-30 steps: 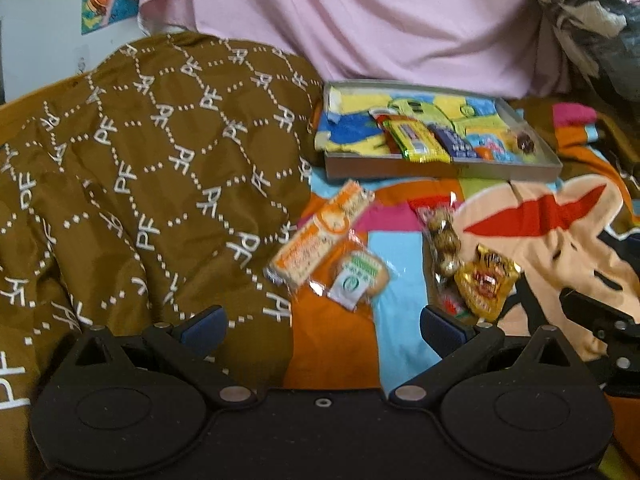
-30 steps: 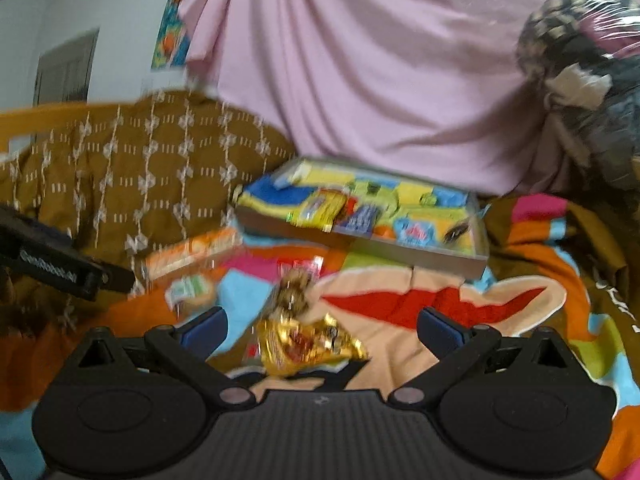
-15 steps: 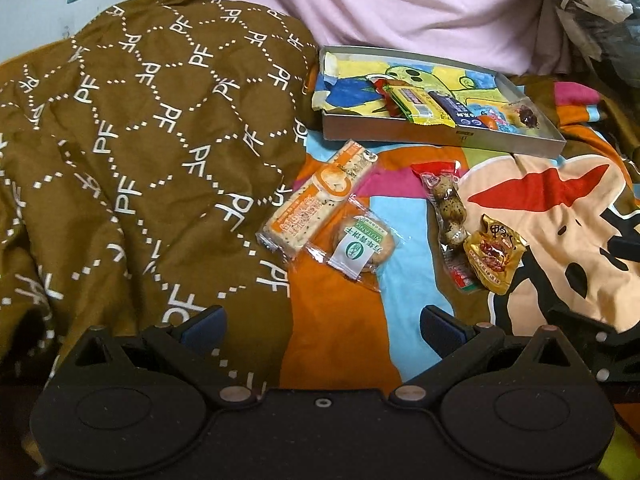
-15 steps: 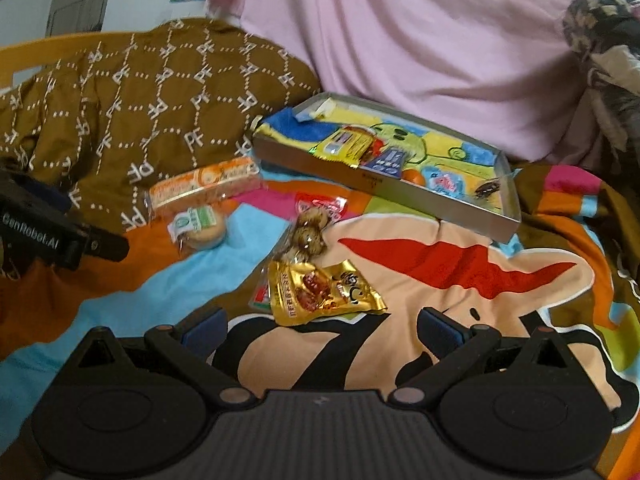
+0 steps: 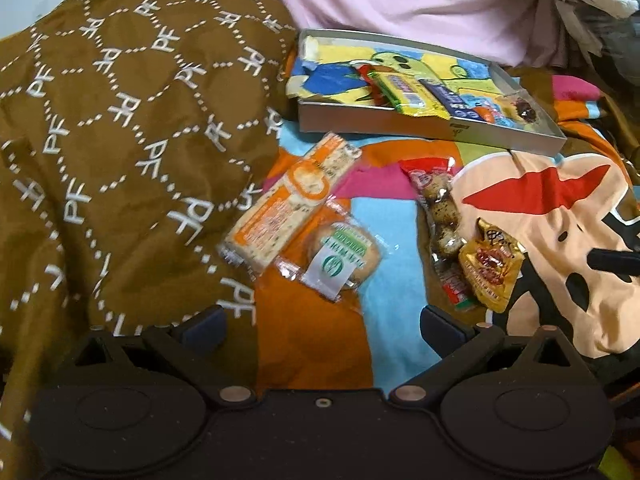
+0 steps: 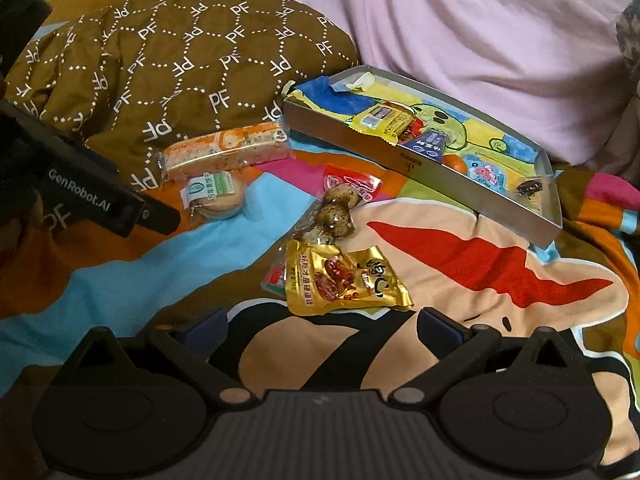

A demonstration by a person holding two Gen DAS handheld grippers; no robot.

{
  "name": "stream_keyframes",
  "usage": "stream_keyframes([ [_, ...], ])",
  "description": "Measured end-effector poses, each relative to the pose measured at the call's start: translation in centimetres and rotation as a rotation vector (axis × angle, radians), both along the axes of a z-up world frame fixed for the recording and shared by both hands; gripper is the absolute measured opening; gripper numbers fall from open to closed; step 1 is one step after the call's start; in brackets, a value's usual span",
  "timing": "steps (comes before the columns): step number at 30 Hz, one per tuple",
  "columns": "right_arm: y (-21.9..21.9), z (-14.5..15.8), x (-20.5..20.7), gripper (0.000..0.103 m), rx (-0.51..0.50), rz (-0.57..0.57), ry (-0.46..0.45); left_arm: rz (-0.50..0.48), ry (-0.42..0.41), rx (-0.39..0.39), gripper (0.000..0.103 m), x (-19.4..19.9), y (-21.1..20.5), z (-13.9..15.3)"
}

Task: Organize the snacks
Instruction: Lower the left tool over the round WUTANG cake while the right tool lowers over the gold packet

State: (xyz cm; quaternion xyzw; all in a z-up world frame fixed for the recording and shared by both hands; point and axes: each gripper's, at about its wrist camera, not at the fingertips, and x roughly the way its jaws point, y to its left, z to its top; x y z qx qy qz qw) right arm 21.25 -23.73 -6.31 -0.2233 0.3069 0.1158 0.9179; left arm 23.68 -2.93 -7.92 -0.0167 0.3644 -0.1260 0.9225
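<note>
Loose snacks lie on a colourful cartoon bedsheet. An orange cracker pack [image 5: 288, 204] [image 6: 228, 152] rests beside a round biscuit in clear wrap [image 5: 344, 258] [image 6: 214, 196]. To their right sit a clear pack of speckled eggs [image 5: 440, 216] [image 6: 336, 212] and a gold pouch [image 5: 490, 266] [image 6: 344, 280]. A shallow grey tray [image 5: 424, 126] [image 6: 404, 160] farther back holds several snacks. My left gripper [image 5: 322, 324] is open, just short of the biscuit. My right gripper [image 6: 322, 326] is open, close below the gold pouch. Neither holds anything.
A brown quilt with white "PF" letters [image 5: 120, 140] [image 6: 180, 60] is heaped on the left, touching the cracker pack. Pink fabric [image 5: 400, 0] [image 6: 480, 40] rises behind the tray. The left gripper's black body [image 6: 80, 196] shows at the right wrist view's left edge.
Both grippers have moved lower and closer to the snacks, which now look larger. The gold pouch sits nearer my right gripper's fingers. Nothing was picked up or shifted.
</note>
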Motion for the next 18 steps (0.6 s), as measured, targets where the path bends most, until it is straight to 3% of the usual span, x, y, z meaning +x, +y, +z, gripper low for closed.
stream_keyframes([
  [5,-1.0,-0.1,1.6,0.103,-0.005,0.024,-0.008,-0.057,-0.038,0.031,0.102,0.8,-1.0,0.4],
  [13,-3.0,-0.6,4.4,0.103,0.097,0.013,0.072,-0.253,-0.080,0.122,0.102,3.1,-2.7,0.8],
  [18,-3.3,-1.0,5.6,0.103,0.099,0.015,0.081,-0.311,-0.043,0.130,0.102,4.8,-3.7,0.4],
])
